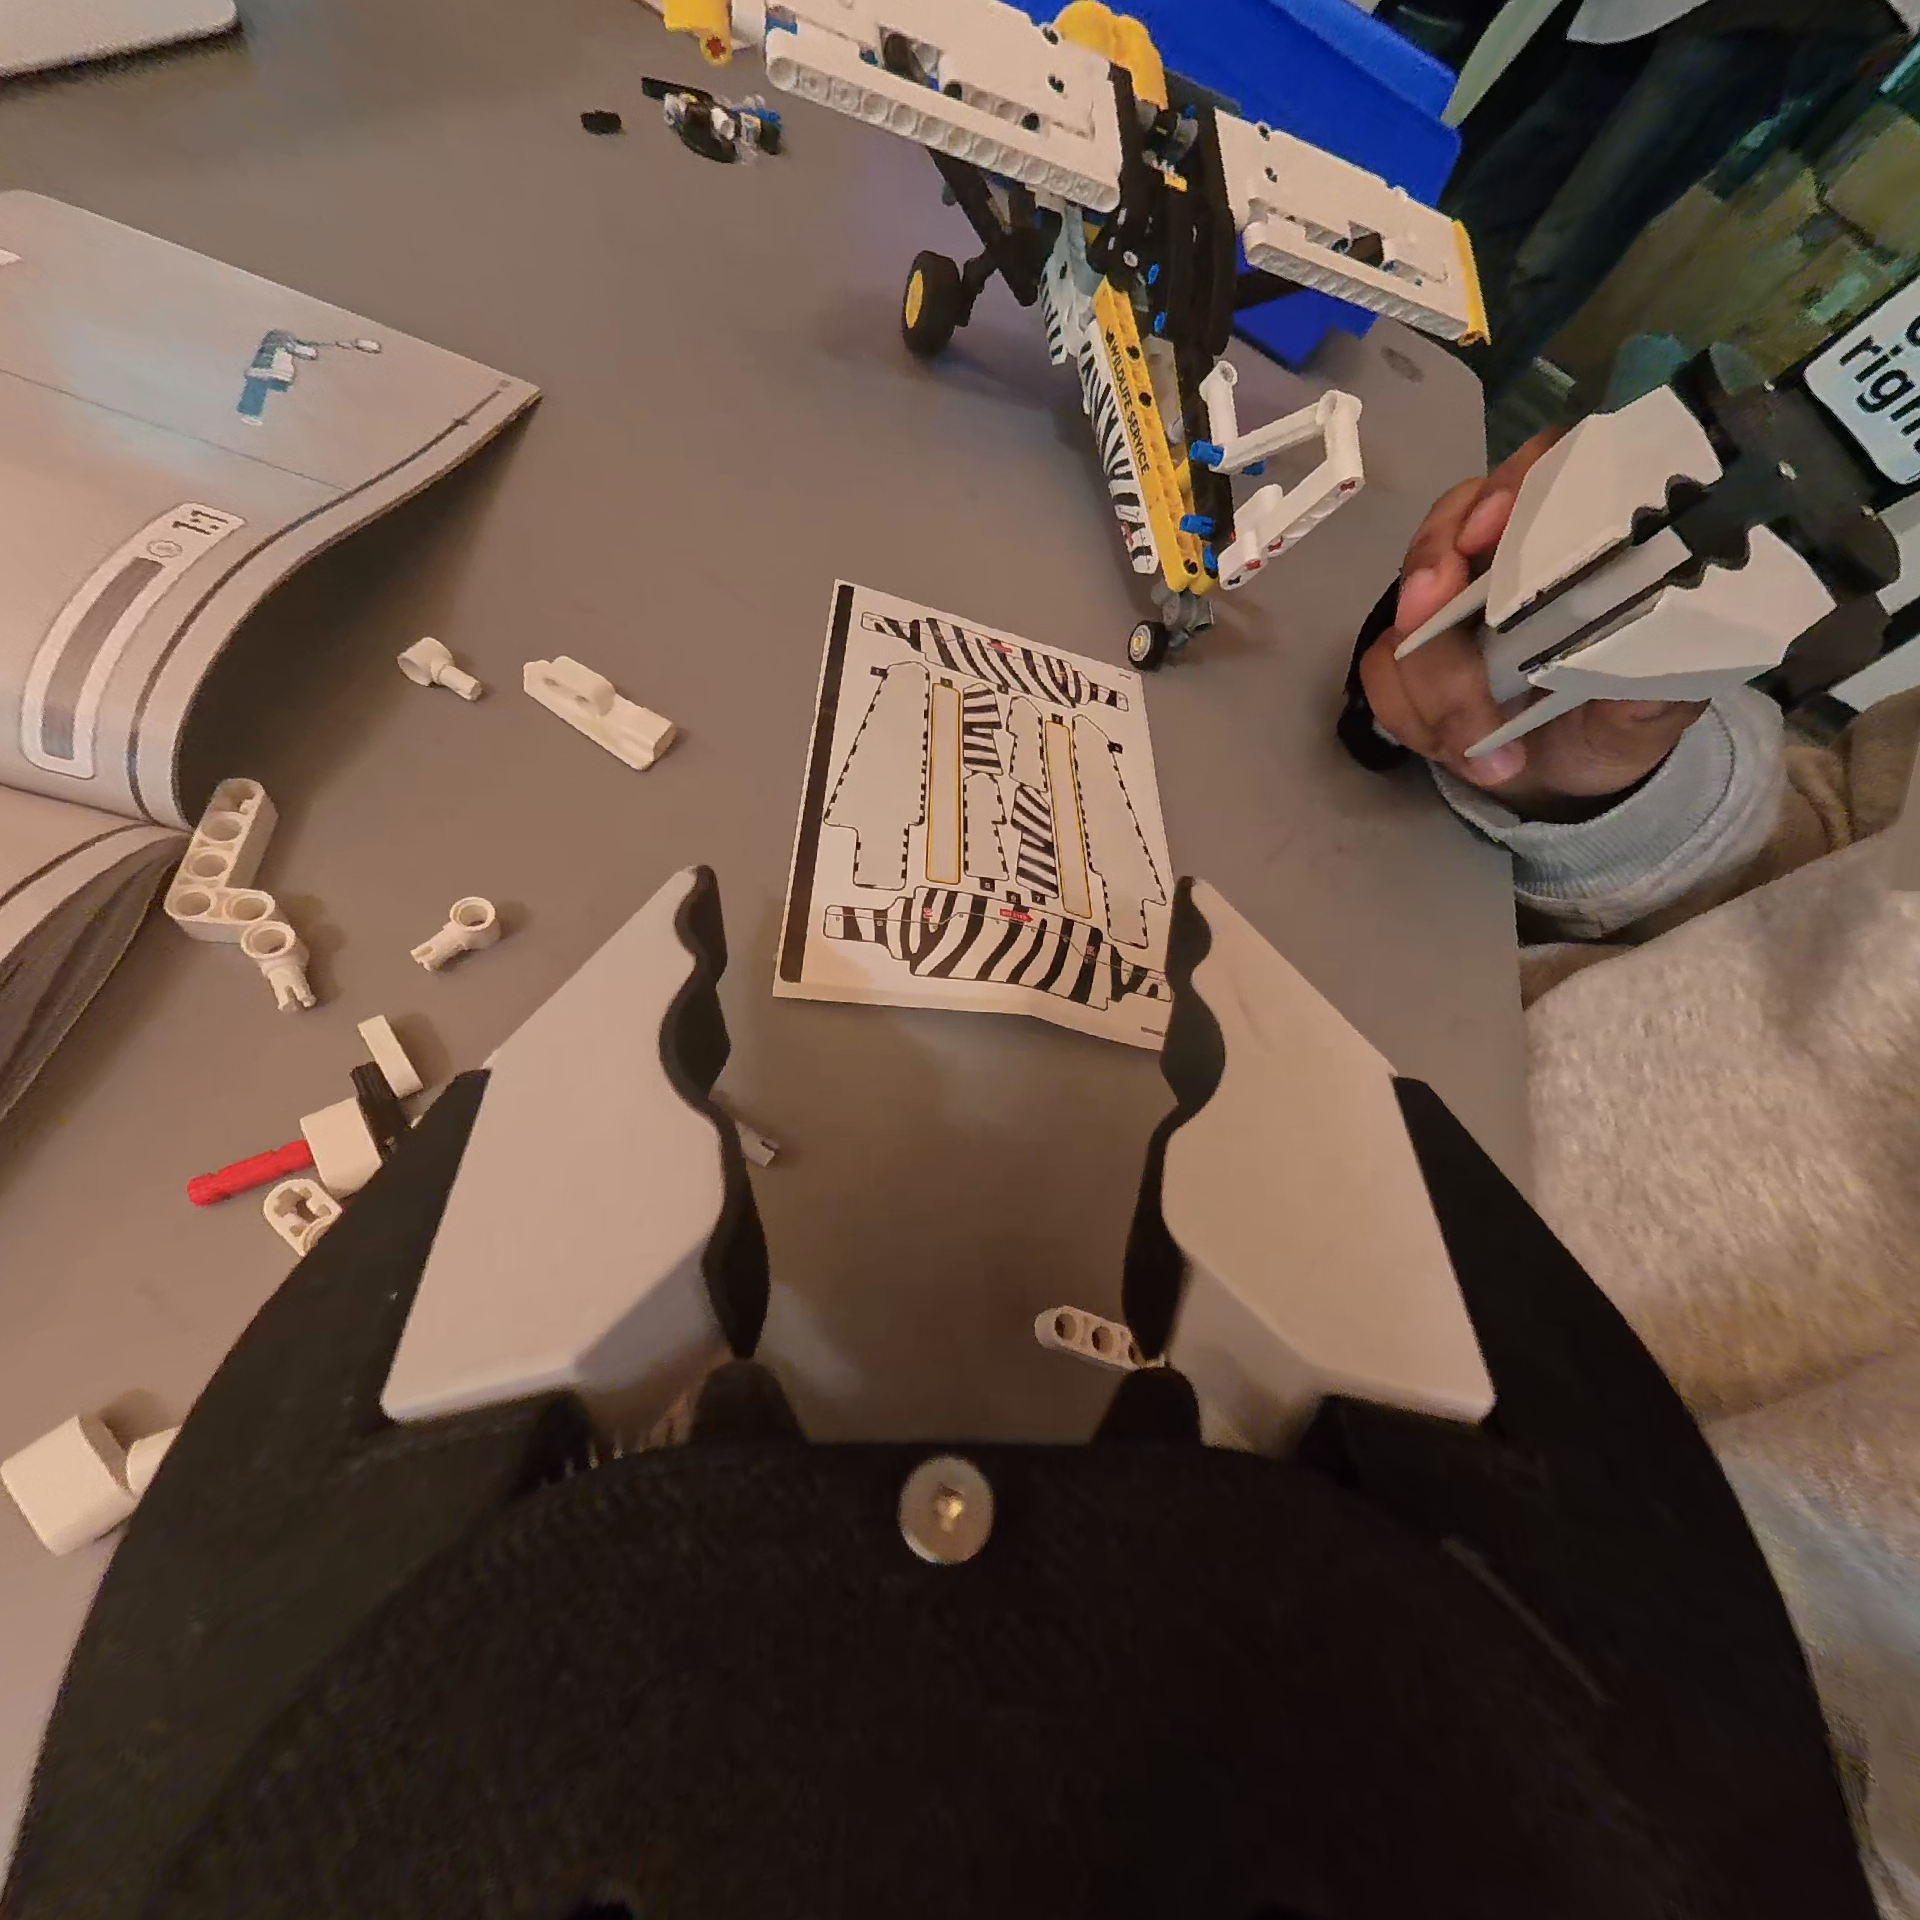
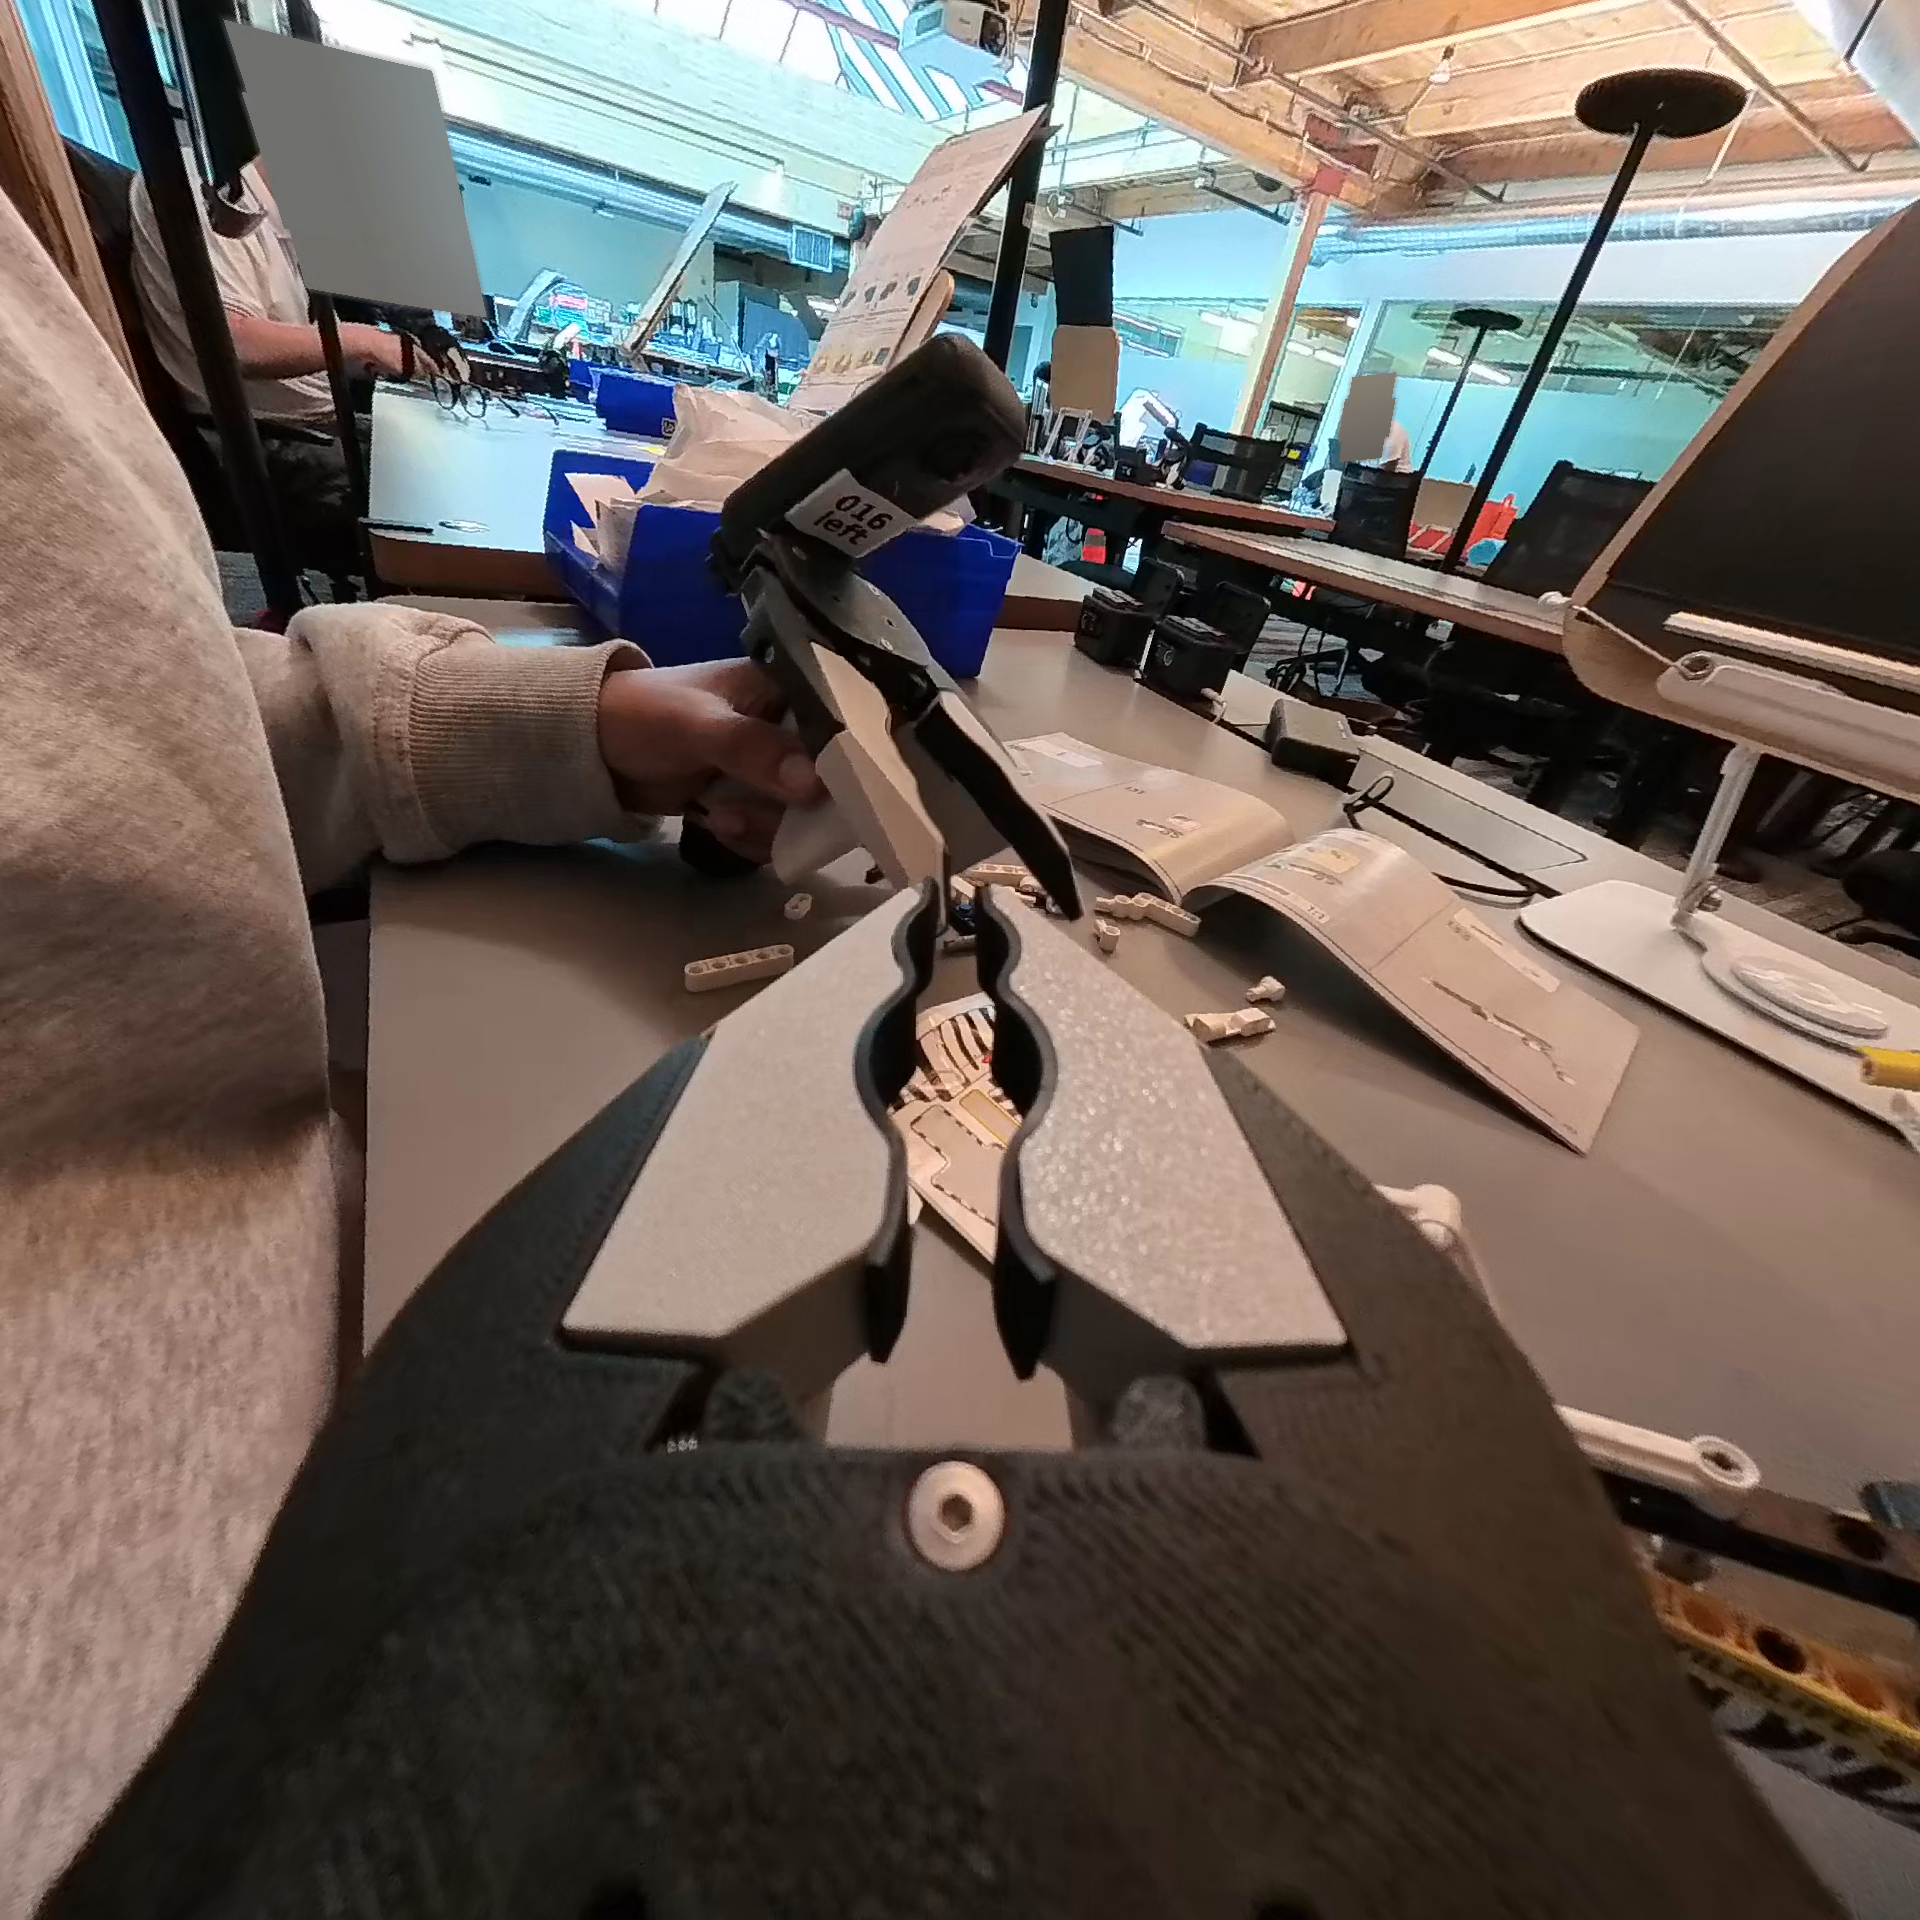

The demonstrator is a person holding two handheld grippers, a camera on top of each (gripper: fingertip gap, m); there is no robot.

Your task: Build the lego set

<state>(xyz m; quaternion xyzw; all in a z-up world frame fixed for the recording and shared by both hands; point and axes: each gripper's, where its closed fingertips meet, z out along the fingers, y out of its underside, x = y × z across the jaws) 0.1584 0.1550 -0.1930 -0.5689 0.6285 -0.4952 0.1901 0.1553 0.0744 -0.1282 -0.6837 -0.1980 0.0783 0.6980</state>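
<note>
A part-built Lego plane [image 1: 1122, 312] with white wings and a yellow and zebra-striped body stands at the far right of the grey table [image 1: 727, 468]. A zebra sticker sheet [image 1: 977, 810] lies flat in front of it. My left gripper [image 1: 943, 888] is open and empty, hovering over the near edge of the sheet. My right gripper [image 2: 954, 899] is all but shut, with a narrow gap and nothing in it. It also shows in the left wrist view [image 1: 1439, 696], held off the table's right edge. The sheet [image 2: 951, 1122] shows between its fingers.
An open instruction booklet [image 1: 156, 468] lies at left. Loose white pieces [image 1: 597, 712] [image 1: 223, 883] [image 1: 457, 930], a red pin [image 1: 244, 1184] and a short white beam [image 1: 1086, 1335] are scattered near me. A blue bin [image 1: 1340, 104] stands behind the plane. A monitor stand [image 2: 1662, 935] is beyond the booklet.
</note>
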